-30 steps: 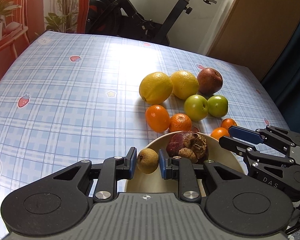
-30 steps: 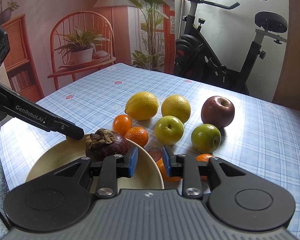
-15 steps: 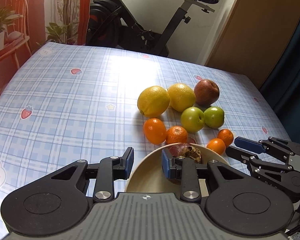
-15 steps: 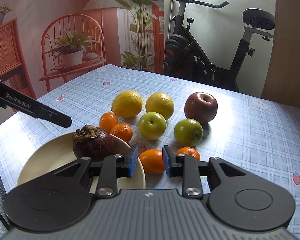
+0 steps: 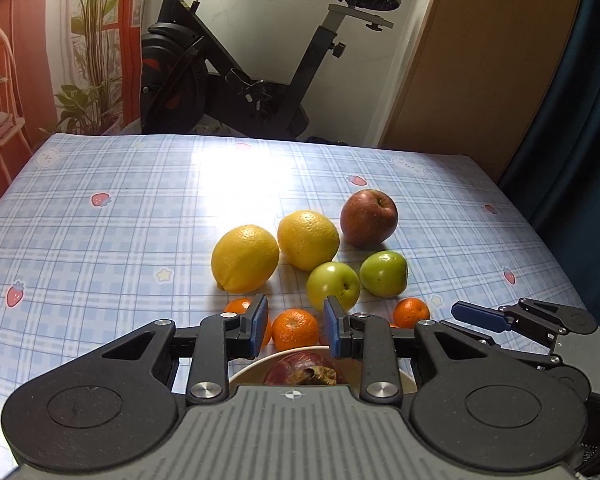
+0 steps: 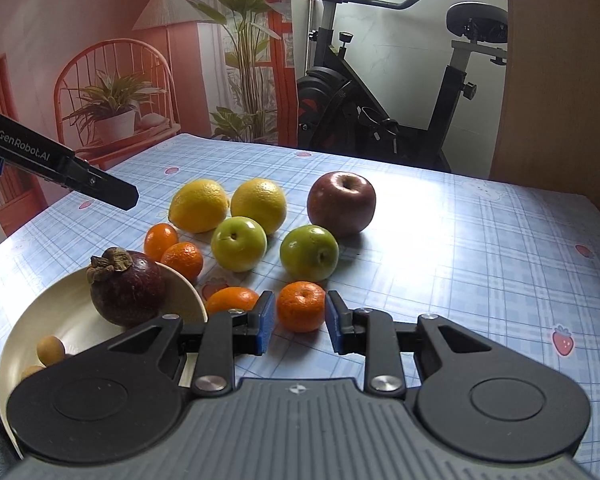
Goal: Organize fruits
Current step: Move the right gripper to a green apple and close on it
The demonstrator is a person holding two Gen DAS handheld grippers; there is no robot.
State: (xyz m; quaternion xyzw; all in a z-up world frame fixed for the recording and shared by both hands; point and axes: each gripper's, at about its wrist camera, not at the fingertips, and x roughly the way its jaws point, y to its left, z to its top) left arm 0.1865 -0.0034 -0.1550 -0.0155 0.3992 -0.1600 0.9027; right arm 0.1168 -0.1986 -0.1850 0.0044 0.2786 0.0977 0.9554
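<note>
A cream bowl (image 6: 20, 344) holds a dark mangosteen (image 6: 128, 288) and two small brown fruits (image 6: 51, 349). My left gripper (image 5: 294, 312) hovers above the bowl's far rim (image 5: 252, 368), open and empty; a tangerine (image 5: 295, 329) on the table shows through its gap. Two lemons (image 5: 245, 258), a red apple (image 5: 369, 218) and two green apples (image 5: 333, 284) lie beyond. My right gripper (image 6: 300, 308) is shut to its narrow gap, low over the table right of the bowl. A tangerine (image 6: 300, 322) lies just past its tips, and a second one (image 6: 232, 300) sits to its left.
The blue checked tablecloth (image 5: 100, 240) has open room to the left and far side of the fruit. An exercise bike (image 5: 240, 80) stands behind the table. A wooden door (image 5: 480, 60) and a dark curtain (image 5: 580, 120) are at the right. The table's right edge is near.
The left gripper let go of a small brown fruit into the bowl, opened, then rose and drew back. The right gripper slid right, away from the bowl, and lined up behind a tangerine.
</note>
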